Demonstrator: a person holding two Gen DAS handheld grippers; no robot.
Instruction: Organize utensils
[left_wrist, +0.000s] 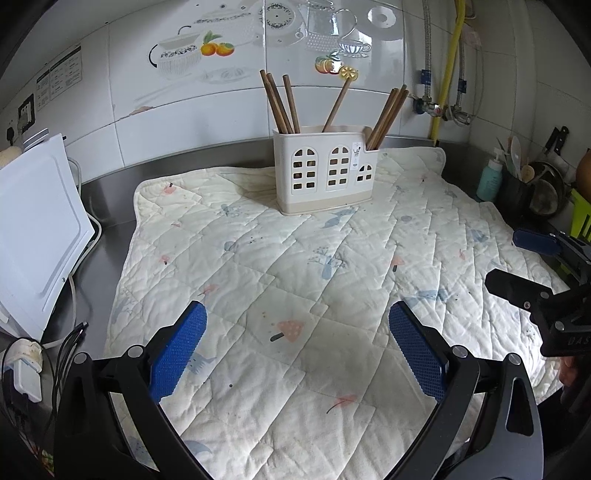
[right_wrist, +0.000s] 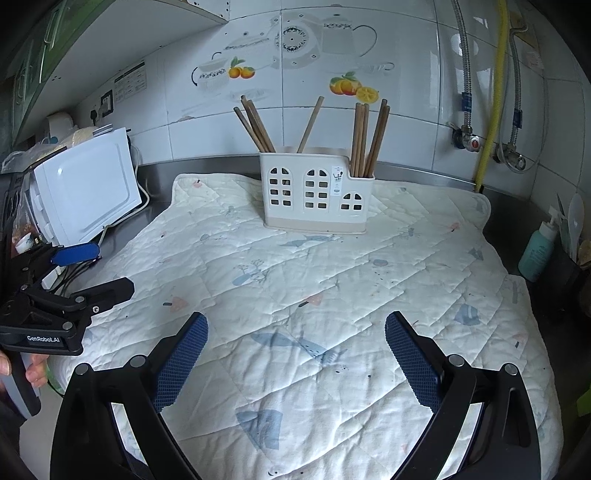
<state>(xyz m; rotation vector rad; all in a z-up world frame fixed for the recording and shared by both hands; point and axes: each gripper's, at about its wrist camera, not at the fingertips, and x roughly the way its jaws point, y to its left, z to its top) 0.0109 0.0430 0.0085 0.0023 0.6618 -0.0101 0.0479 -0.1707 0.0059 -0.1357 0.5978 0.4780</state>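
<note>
Nearest the lens, blue pads of the left gripper (left_wrist: 297, 347), spread wide with nothing between, hovering over the quilted cloth (left_wrist: 280, 280). Same for the right gripper (right_wrist: 295, 350): wide apart, empty, over the near half of the cloth. Right gripper also seen side-on at the right edge of the left wrist view, left gripper at the left edge of the right wrist view, fingers of a hand (right_wrist: 35, 371) around its handle.

Far beyond both sets of tongs, at the back of the cloth and close to the tiled wall: one cream utensil holder (left_wrist: 327, 171) shaped like a house, with three arched window cut-outs on its front and a lower compartment at its right end. Standing in the holder, about eight brown chopsticks (left_wrist: 280, 105) by count from the right wrist view: three in the holder's left part, leaning left; one in the middle, tilted right; four in the low right compartment (right_wrist: 367, 138), near upright. Long axes all roughly vertical, tips hidden inside, blunt ends up.

Left of the holder, off the cloth, one white microwave (right_wrist: 88, 188). Right of the holder, one teal bottle (right_wrist: 537, 249) beside a dark pot of kitchen tools.
</note>
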